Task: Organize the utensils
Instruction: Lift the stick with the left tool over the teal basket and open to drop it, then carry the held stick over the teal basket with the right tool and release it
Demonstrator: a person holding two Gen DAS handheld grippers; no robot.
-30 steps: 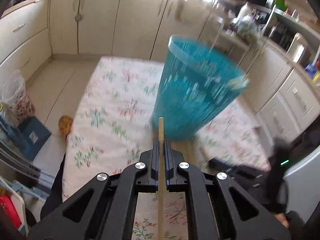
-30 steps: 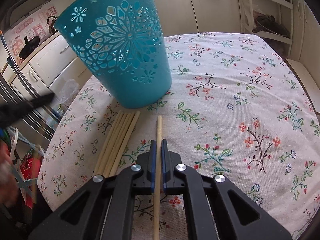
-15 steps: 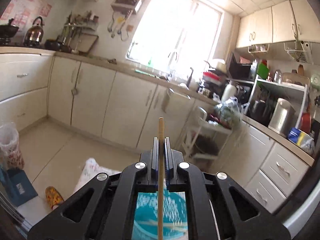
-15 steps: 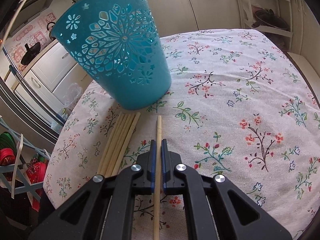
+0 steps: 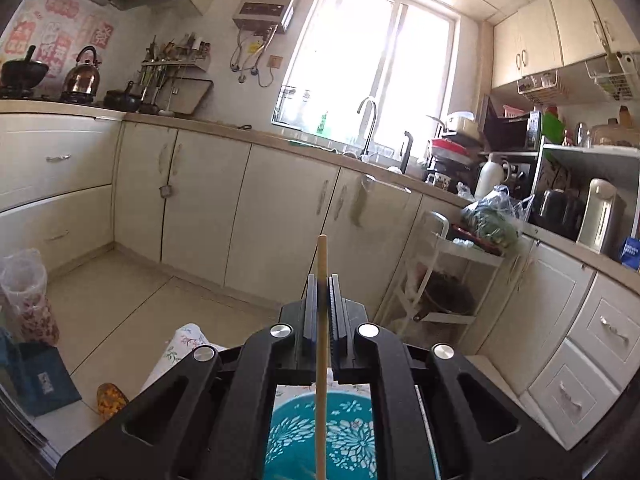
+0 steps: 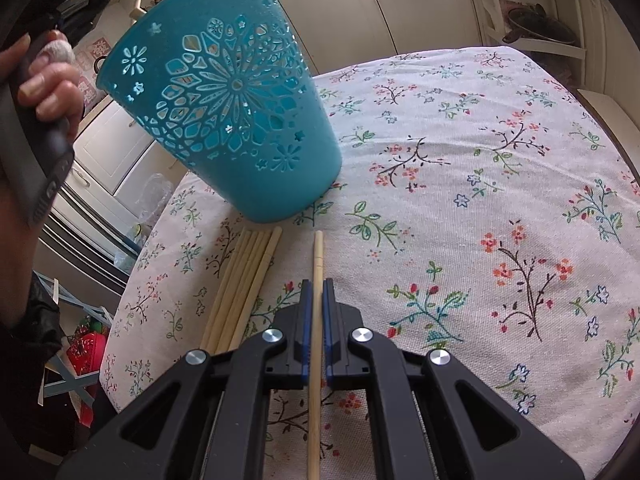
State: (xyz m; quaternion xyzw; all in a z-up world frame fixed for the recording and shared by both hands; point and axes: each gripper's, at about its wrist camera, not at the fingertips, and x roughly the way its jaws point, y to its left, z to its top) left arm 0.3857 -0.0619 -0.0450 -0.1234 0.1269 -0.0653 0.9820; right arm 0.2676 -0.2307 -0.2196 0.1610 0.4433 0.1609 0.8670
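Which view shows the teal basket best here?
The right wrist view: the teal basket stands whole on the tablecloth, its cut-out wall and rim clear. The left wrist view catches only a slice of it from above, framed by the left gripper.

Cream wooden base cabinets (image 5: pixel 208 196) span 9 to 3 o'clock; bright glazed window (image 5: pixel 372 64) at 12 o'clock; beige tiled floor (image 5: pixel 120 300) below.

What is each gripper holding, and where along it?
Each clamps one chopstick along its shaft: left gripper chopstick, right gripper chopstick, tips protruding forward.
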